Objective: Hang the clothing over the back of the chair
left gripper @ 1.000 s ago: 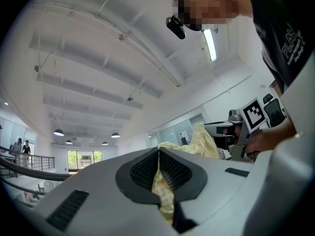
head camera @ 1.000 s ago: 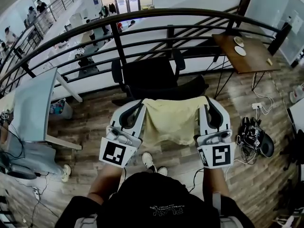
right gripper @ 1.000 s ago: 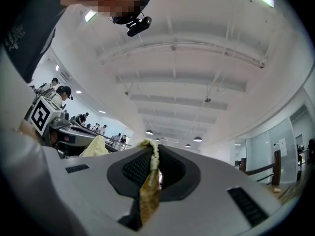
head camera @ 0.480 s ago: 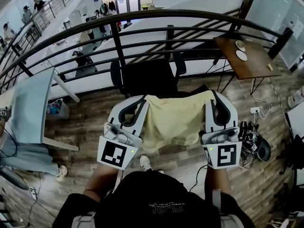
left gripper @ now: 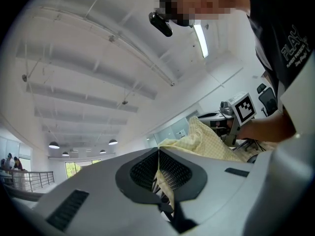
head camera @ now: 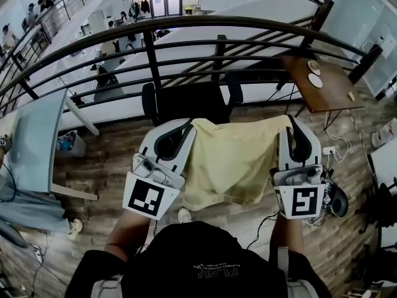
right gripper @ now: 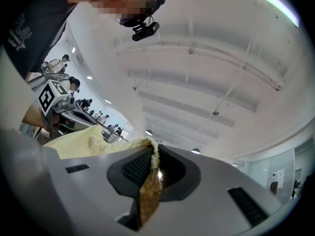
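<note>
A pale yellow garment (head camera: pixel 232 160) hangs spread between my two grippers in the head view. My left gripper (head camera: pixel 186 126) is shut on its left top corner, and my right gripper (head camera: pixel 290 121) is shut on its right top corner. The cloth (left gripper: pixel 206 141) is pinched between the dark pads in the left gripper view, and the same cloth (right gripper: pixel 147 181) is pinched in the right gripper view. A black office chair (head camera: pixel 189 101) stands just beyond the garment's top edge, its backrest toward me and close to the railing.
A dark curved metal railing (head camera: pixel 186 27) runs behind the chair, with a lower floor beyond. A brown side table (head camera: pixel 322 76) with plates stands at right. Cables and shoes (head camera: pixel 338 197) lie on the wooden floor at right. A light desk (head camera: pixel 37 141) is at left.
Both grippers have risen and moved forward toward the chair with the garment. The cloth now spreads wider and covers more of the chair seat in the head view.
</note>
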Tool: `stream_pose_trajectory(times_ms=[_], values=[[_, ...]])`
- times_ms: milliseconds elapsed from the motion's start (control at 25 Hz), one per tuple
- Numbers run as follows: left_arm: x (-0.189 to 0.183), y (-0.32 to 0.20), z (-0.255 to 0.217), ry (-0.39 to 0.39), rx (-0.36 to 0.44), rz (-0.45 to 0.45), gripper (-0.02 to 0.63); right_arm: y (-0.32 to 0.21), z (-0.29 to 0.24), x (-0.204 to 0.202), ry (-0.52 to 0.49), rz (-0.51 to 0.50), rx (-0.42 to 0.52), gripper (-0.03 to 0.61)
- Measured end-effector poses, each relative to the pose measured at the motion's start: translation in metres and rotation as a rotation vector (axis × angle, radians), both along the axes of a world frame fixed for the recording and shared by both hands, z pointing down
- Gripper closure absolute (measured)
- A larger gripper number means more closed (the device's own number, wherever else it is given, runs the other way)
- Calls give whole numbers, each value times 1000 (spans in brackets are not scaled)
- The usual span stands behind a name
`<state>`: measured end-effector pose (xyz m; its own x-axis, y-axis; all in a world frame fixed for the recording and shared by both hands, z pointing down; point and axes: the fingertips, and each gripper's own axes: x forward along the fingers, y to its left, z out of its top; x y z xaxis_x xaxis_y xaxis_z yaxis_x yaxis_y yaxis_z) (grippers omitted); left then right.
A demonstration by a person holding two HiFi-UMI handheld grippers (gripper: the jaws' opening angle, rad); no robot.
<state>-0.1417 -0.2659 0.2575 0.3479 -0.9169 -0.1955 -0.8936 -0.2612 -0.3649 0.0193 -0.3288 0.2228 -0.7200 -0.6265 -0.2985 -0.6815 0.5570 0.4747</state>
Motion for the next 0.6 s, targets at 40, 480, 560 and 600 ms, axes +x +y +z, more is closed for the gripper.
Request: stream_pose_trajectory(times_ms=[40,480,560,600], values=[[-1,-4,-1,-6,1,7,597,-4,-1,-3,9,0,1,541],[-4,-31,-5,-89,14,49,597,-31,-6,-19,49,15,-30,541],[-6,-38,-7,-116,11,41,597,-38,-9,-22,51,-1,-25,541],[-7,-41,-7,-130,8,33,597,-42,-9,-23,51,-12,-24,541]])
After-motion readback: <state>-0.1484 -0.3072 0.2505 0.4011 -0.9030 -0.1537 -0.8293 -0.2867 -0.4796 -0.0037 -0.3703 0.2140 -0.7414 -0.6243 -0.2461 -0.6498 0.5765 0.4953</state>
